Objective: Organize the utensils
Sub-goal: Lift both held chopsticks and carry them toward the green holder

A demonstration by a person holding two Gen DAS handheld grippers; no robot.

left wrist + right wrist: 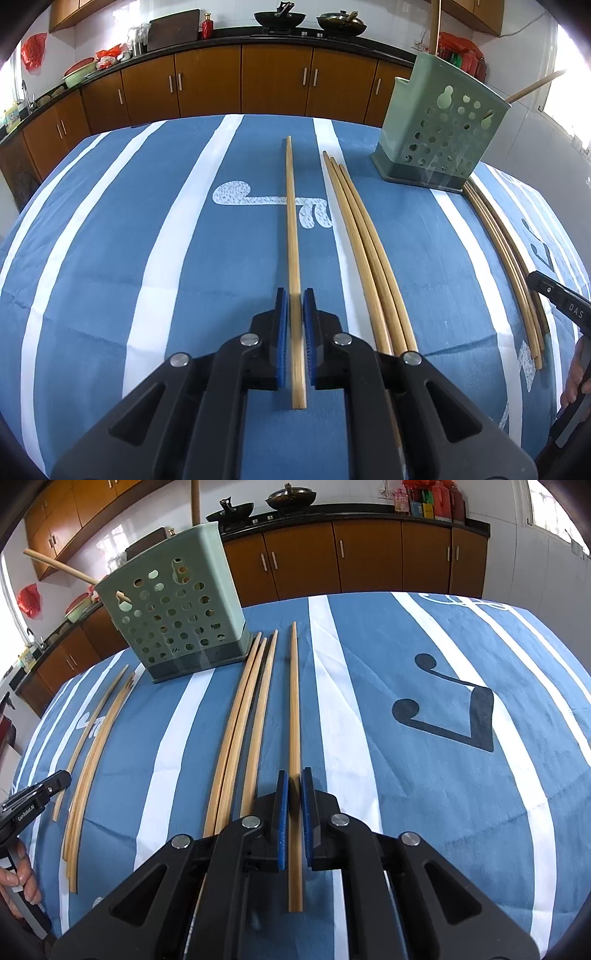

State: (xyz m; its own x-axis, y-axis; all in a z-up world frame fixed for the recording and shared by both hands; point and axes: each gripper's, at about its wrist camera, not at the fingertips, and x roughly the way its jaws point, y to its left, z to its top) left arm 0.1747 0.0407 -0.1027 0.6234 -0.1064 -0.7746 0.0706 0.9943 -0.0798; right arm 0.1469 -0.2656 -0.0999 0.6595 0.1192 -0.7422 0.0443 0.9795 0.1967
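Note:
In the left wrist view my left gripper (pixel 294 295) is shut on a single wooden chopstick (pixel 291 221) that runs straight ahead over the blue striped cloth. Three more chopsticks (pixel 364 251) lie just right of it. In the right wrist view my right gripper (pixel 293 775) is likewise shut on one chopstick (pixel 294 701), with three chopsticks (pixel 243 720) lying to its left. The green perforated holder (pixel 439 129) (pixel 173 616) stands upright at the far side of the table, and two chopsticks (pixel 59 566) stick out of it.
Another bundle of chopsticks (pixel 506 266) lies right of the holder in the left view. The far-left bundle (pixel 92 746) lies beside a hand (pixel 18 878) in the right view. Kitchen cabinets (pixel 273 85) with woks on the counter stand behind the table.

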